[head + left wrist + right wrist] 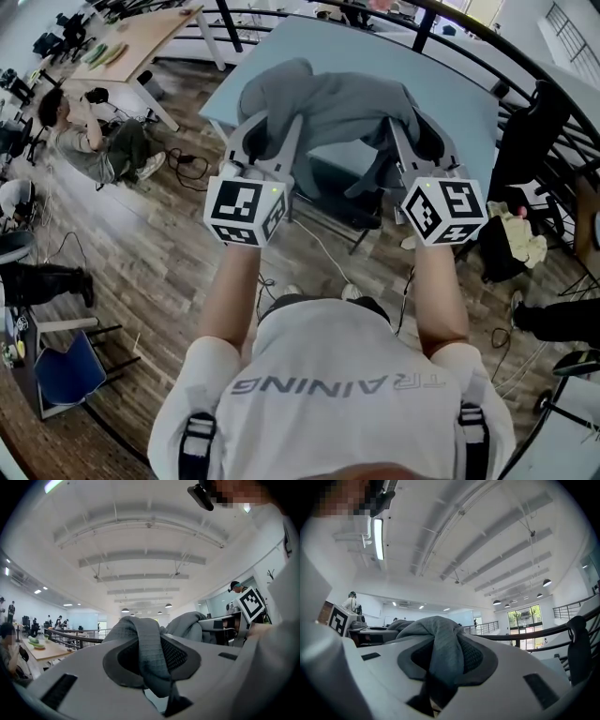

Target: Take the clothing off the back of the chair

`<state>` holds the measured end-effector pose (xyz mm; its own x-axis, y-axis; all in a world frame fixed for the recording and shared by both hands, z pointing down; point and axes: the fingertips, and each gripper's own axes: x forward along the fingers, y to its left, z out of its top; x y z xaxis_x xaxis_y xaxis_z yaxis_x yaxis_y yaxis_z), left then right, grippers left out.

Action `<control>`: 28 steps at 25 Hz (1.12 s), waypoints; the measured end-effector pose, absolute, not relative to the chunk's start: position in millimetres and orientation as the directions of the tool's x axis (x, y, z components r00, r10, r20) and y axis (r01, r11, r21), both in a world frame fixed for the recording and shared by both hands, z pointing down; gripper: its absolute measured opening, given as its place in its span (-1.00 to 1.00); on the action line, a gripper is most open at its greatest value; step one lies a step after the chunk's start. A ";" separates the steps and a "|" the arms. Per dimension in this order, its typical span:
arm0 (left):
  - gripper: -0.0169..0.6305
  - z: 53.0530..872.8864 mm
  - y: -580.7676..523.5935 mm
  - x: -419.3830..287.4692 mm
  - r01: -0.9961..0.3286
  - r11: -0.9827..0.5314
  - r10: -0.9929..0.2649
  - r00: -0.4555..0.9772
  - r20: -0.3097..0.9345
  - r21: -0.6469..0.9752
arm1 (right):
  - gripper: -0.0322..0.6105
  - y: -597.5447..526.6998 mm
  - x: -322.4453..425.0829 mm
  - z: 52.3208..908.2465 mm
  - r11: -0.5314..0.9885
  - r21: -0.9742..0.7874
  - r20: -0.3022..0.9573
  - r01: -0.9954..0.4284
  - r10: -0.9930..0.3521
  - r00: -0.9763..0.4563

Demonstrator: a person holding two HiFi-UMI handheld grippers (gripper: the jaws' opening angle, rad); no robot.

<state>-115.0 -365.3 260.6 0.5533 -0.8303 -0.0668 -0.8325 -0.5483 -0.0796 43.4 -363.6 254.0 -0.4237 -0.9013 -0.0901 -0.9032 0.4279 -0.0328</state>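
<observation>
A grey garment (328,103) hangs stretched between my two grippers, lifted above the dark chair (333,192) and in front of a light blue table (459,94). My left gripper (275,131) is shut on the garment's left part. In the left gripper view a fold of grey cloth (147,648) is pinched between the pads. My right gripper (408,131) is shut on the right part, and the right gripper view shows the bunched cloth (443,651) clamped the same way. Both grippers point level. The garment's lower edge droops toward the chair; I cannot tell whether it touches it.
A person (94,141) sits on the wooden floor at left, near a wooden table (141,37). A black railing (525,56) curves behind the blue table. At right stands a black chair with yellow cloth (520,234). A blue chair (66,370) stands lower left; cables lie on the floor.
</observation>
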 end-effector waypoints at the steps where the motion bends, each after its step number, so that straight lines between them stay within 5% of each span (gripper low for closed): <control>1: -0.60 259.6 -364.3 -115.2 -0.832 -0.549 -0.830 0.554 -0.069 -0.079 | -0.51 -362.3 43.2 253.0 0.428 -0.033 -0.092 -0.903 -0.901 -0.424; 28: -0.59 278.9 -352.1 -113.5 -0.838 -0.542 -0.837 0.545 -0.051 -0.066 | -0.51 -349.9 45.4 271.6 0.428 -0.025 -0.058 -0.904 -0.903 -0.426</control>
